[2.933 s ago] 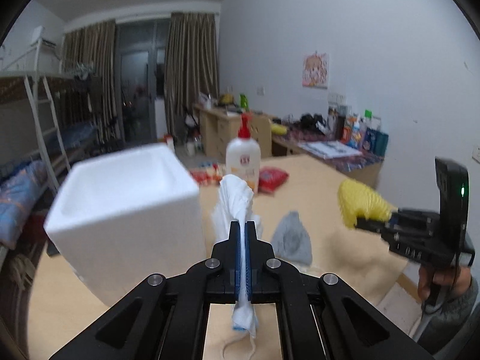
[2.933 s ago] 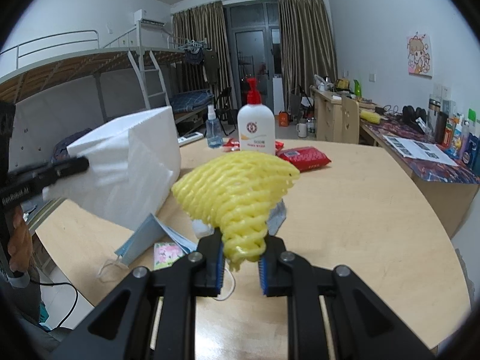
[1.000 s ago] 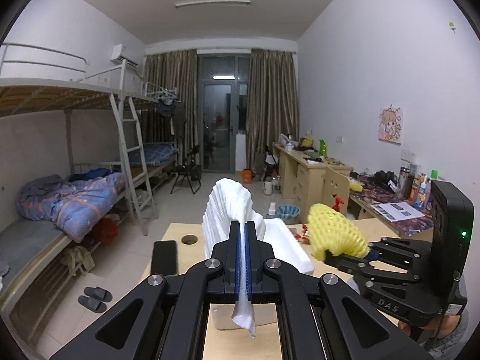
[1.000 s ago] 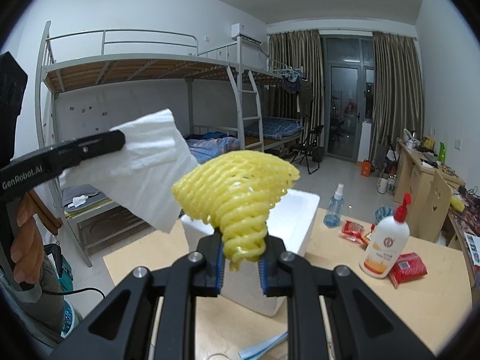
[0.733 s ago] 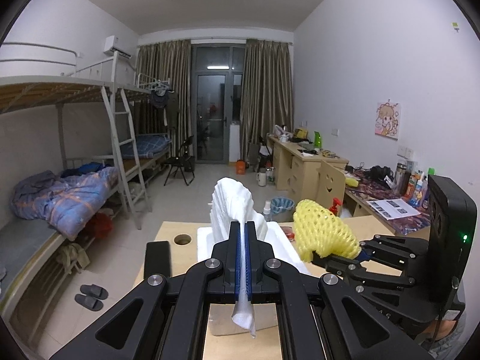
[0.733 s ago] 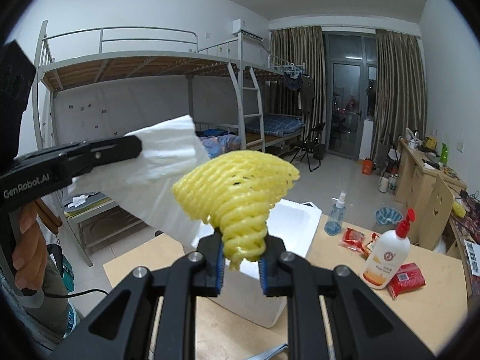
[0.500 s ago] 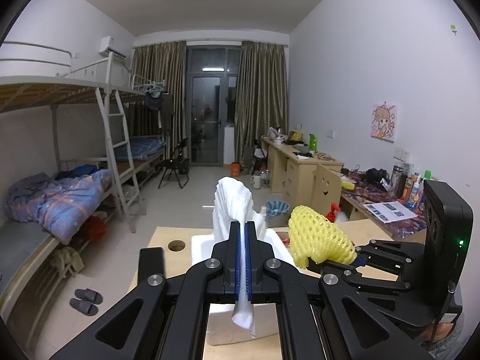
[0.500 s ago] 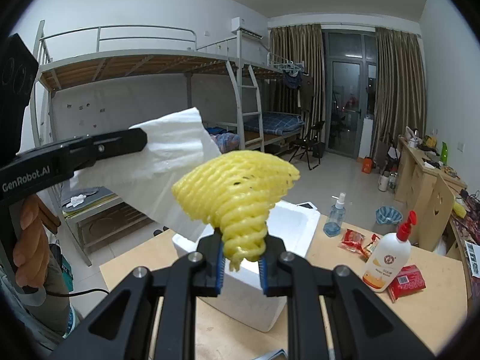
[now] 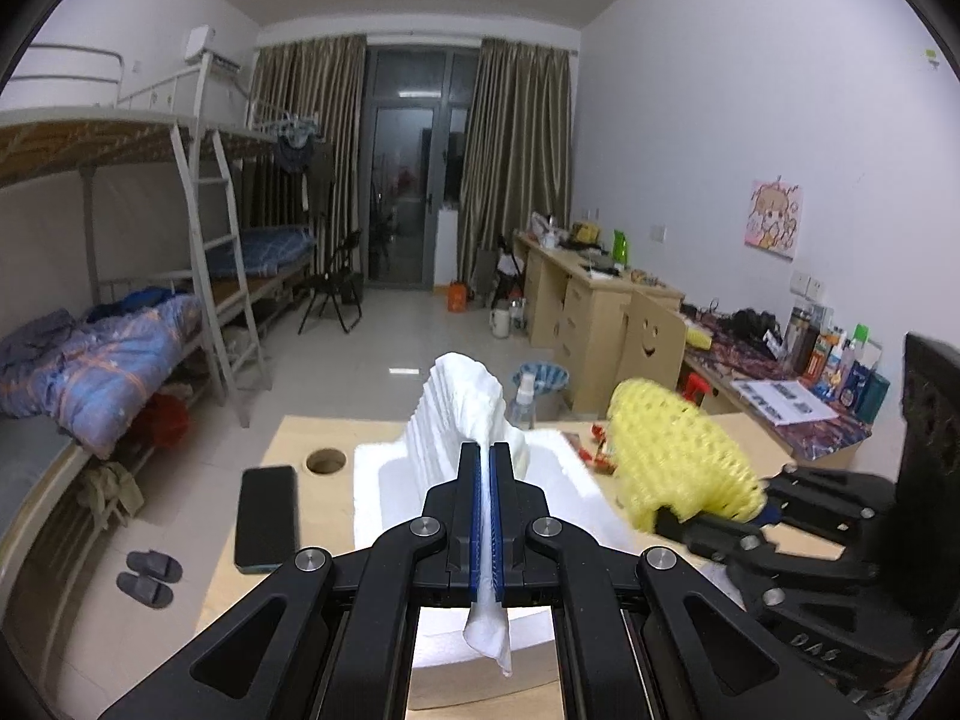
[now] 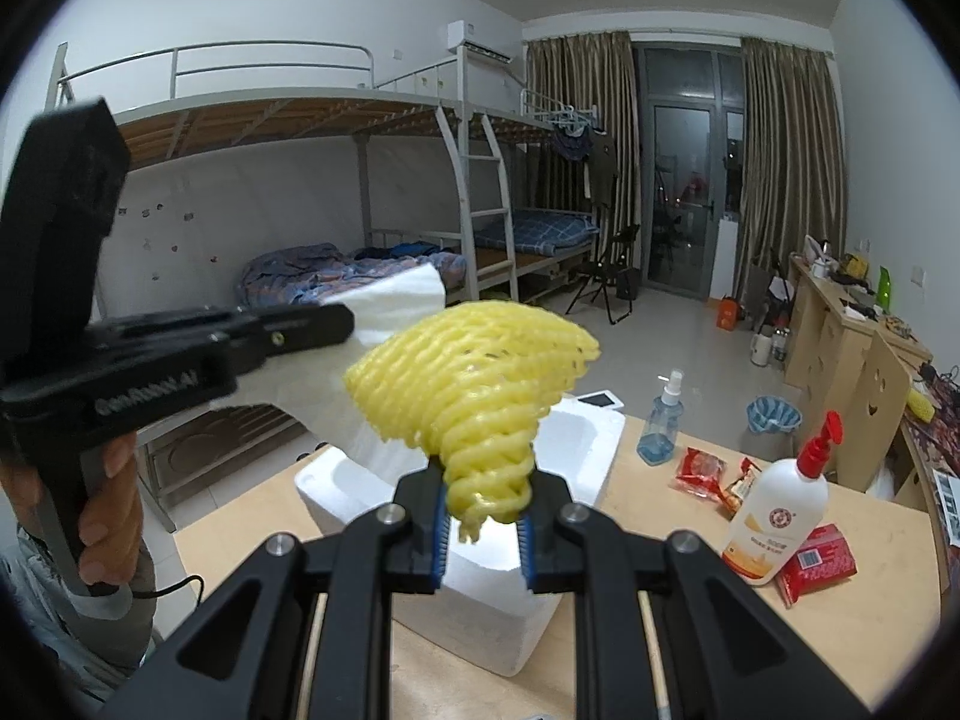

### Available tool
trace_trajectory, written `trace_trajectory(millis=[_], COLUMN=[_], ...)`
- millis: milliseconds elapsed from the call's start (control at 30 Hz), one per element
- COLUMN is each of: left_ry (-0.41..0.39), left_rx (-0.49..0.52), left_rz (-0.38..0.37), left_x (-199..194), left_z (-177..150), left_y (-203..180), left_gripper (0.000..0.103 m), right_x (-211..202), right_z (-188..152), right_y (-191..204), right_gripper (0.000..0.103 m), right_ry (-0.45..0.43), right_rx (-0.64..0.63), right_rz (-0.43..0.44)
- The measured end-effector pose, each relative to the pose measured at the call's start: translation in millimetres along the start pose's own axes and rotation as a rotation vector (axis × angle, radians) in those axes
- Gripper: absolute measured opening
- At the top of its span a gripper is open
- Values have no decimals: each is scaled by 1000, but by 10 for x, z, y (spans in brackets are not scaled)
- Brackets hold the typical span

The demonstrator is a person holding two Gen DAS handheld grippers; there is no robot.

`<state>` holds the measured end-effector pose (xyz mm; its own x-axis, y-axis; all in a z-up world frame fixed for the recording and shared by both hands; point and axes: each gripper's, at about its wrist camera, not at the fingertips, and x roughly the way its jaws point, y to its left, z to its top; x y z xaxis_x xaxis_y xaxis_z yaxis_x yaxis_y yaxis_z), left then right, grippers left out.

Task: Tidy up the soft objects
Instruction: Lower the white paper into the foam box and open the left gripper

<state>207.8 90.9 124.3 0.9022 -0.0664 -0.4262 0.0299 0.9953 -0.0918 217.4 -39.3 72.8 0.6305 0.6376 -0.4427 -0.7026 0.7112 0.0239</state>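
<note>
My left gripper is shut on a white tissue and holds it above the open white foam box. My right gripper is shut on a yellow foam net and holds it above the same foam box. In the left wrist view the yellow net and right gripper are to the right of the tissue. In the right wrist view the left gripper holds the tissue at the left, close to the net.
The wooden table carries a white pump bottle, red packets, snack packs and a spray bottle. A black phone lies by a table hole. Bunk beds stand left, desks right.
Both grippers have lifted their objects from low over the table to above the foam box. Over the last second they drew closer to the box and to each other.
</note>
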Motion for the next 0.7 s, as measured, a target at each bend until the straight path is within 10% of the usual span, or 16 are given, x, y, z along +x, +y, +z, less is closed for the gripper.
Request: trace_trajectory(millis=[700], left_ry=[132], left_rx=[14], left_rz=[9], left_x=[648], left_z=[-165], left_y=[68], left_gripper=[6], right_x=[156], right_z=[-23], right_y=[-117], right_gripper=[22], right_ry=[29], right_rx=[34], right_rz=[-19])
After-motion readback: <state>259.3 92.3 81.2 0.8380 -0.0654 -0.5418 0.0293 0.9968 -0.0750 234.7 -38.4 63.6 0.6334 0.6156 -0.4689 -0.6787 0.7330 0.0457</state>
